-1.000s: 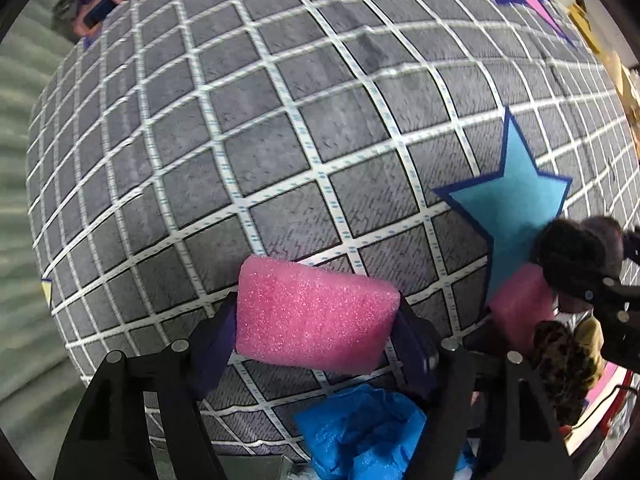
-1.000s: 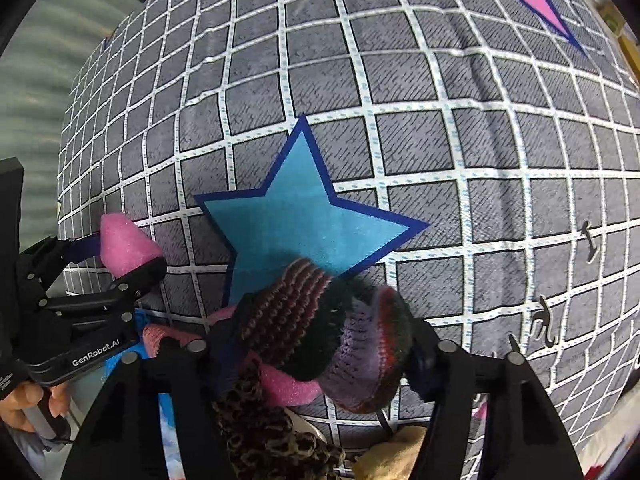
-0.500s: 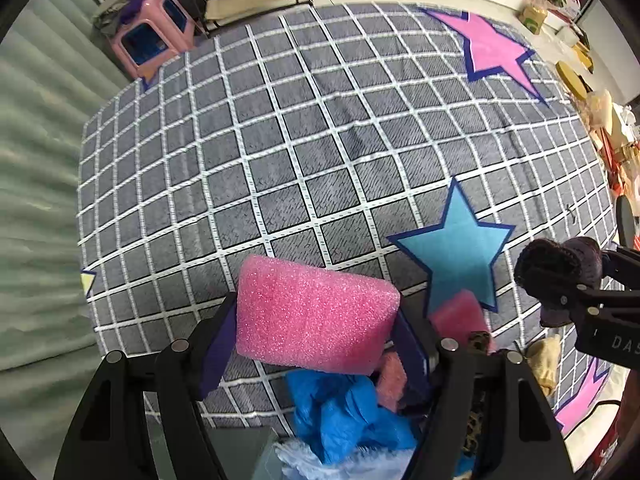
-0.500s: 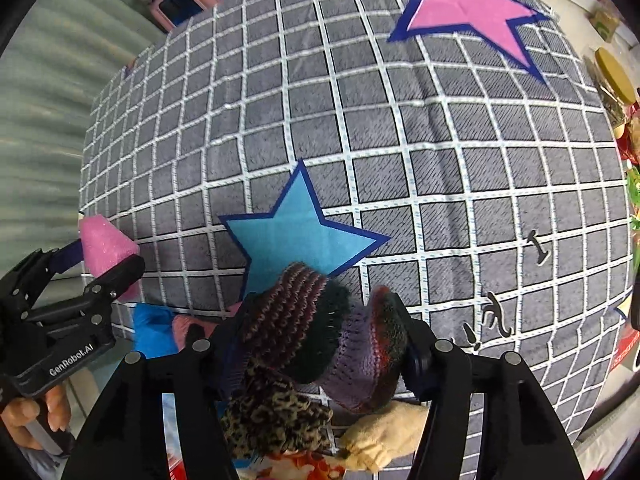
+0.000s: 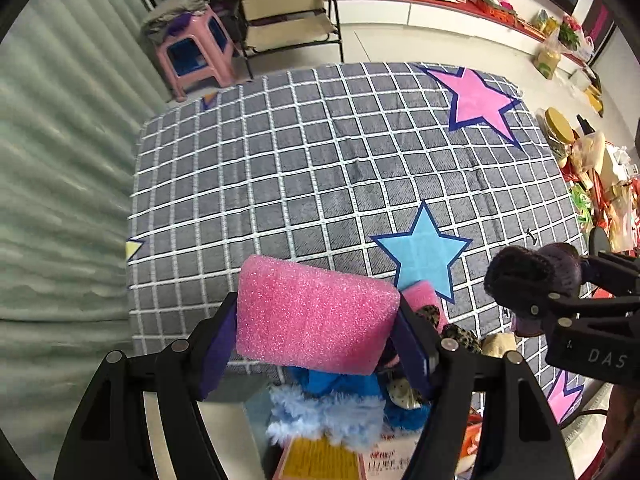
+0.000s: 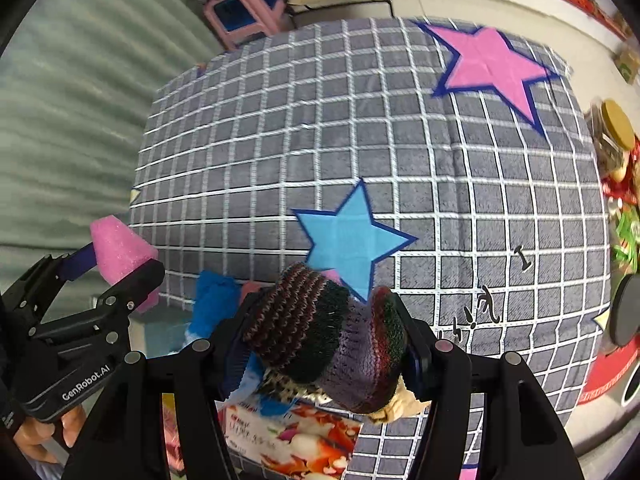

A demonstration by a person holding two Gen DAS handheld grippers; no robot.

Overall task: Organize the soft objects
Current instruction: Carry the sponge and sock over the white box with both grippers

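My left gripper is shut on a pink foam block and holds it high above the grey checked blanket. My right gripper is shut on a dark striped knitted piece, also held high; it shows at the right of the left wrist view. The left gripper with the foam block shows at the left of the right wrist view. Below lie a blue fluffy cloth, a second pink foam piece, a leopard-print item and a beige soft item.
The blanket carries a blue star and a pink star. A pink stool and a folding chair stand beyond it. A green curtain hangs at the left. Clutter lies along the right. A printed box lies below.
Both grippers have risen well above the blanket with their objects still held, so the whole blanket and the room beyond have come into view.
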